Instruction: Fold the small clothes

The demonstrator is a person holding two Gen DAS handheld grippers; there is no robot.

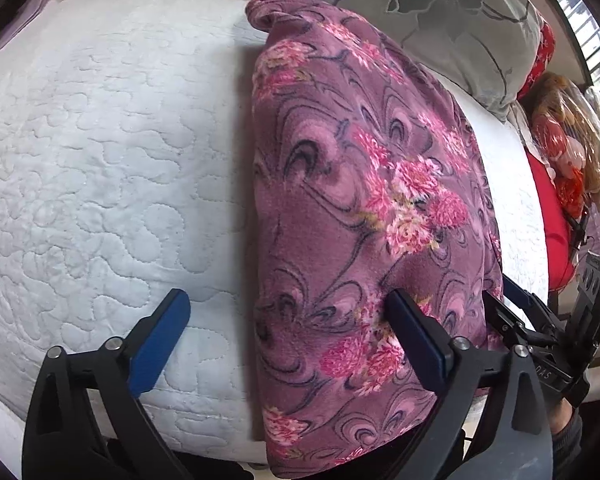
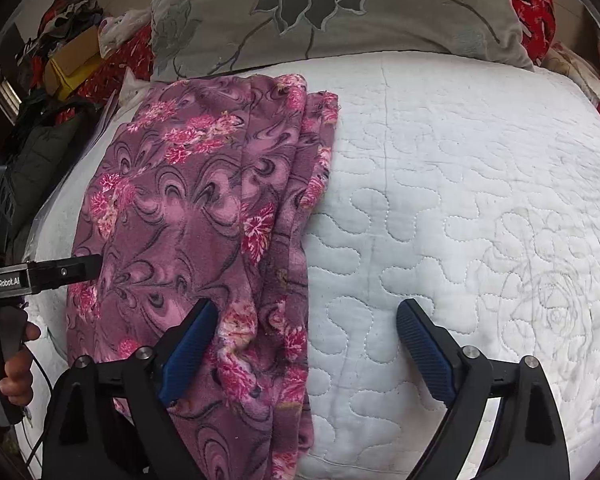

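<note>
— Across the middle of the left wrist view, what lies on the white quilted bedcover (image 1: pixel 100 152)?

— A purple floral garment (image 1: pixel 360 208), folded lengthwise into a long strip that runs from the bottom of the frame up toward the grey flowered pillow (image 1: pixel 440 8) at the top. In the right wrist view the same garment (image 2: pixel 188 216) sits left of centre, its stacked edges showing along its right side.

— And the left gripper (image 1: pixel 288 324)?

— Its fingers are spread wide, holding nothing. One blue pad (image 1: pixel 160 344) is over the bare quilt at lower left; the other is over the cloth at lower right.

— The right gripper (image 2: pixel 308 340)?

— Also spread apart and empty. Its left pad (image 2: pixel 188 352) is over the garment's right edge, the other over the quilt (image 2: pixel 460 200).

— Anything at the frame edges?

— At the left edge of the right wrist view, the left gripper's body (image 2: pixel 40 274) points at the garment's side, with a hand (image 2: pixel 16 368) on its handle below.
</note>
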